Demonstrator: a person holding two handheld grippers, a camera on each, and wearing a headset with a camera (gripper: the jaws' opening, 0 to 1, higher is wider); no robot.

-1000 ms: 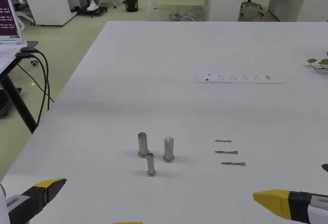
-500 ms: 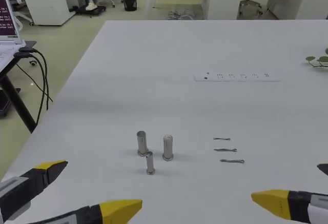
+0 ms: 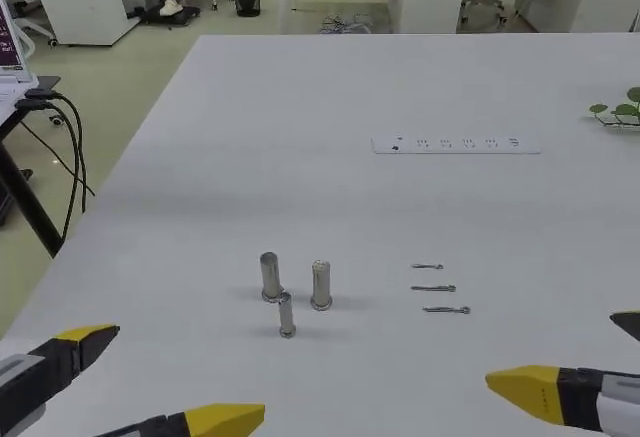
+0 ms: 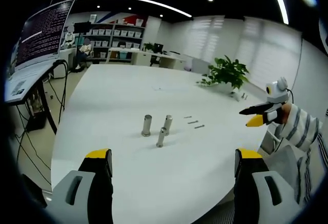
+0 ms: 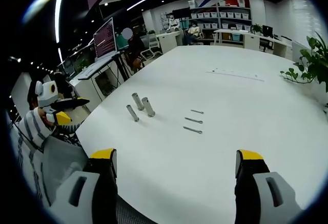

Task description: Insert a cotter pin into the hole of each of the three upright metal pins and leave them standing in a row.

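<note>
Approach stage. Left gripper (image 4: 172, 157) and right gripper (image 5: 176, 156) hang wide open and empty at the near edge of the table (image 3: 400, 87). Three metal pins (image 3: 321, 285) stand clustered; three cotter pins (image 3: 433, 288) lie at their 3 o'clock. Advice: pinch one cotter pin by its head, steadying a metal pin.

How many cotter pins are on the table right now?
3 cotter pins, in a column right of the upright metal pins: farthest, middle, nearest. None seems hidden.

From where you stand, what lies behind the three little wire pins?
Behind the wire pins: bare table, then a white power strip lying flat. Nothing covers that stretch.
</note>
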